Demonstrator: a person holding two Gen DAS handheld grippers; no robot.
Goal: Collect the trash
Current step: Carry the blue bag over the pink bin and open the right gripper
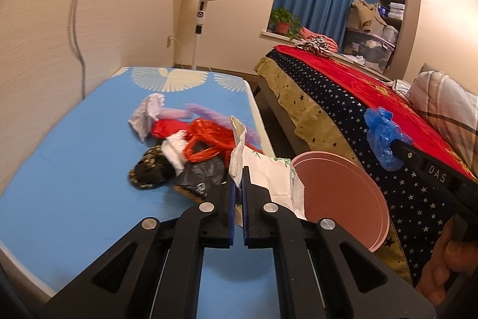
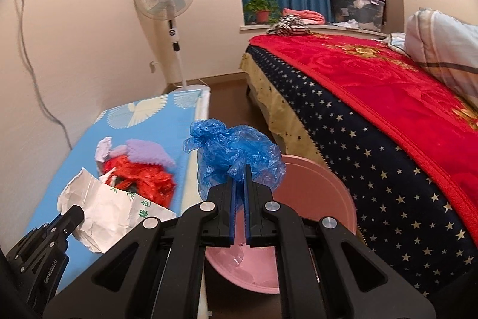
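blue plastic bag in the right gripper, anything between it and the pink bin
Nothing visible. The crumpled blue plastic bag hangs from the right gripper over the round pink bin, whose open mouth is uncovered.

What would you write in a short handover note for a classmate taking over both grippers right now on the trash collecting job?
Left gripper: shut on the crumpled white paper bag with green print.
Right gripper: shut on the crinkled blue plastic bag, above the round pink plastic bin.
Done: two pieces lifted; neither dropped in yet.
Left: release both into the bin, then clear the pile on the blue tabletop: red plastic bag, dark grey plastic bag, white crumpled paper, purple foam piece.
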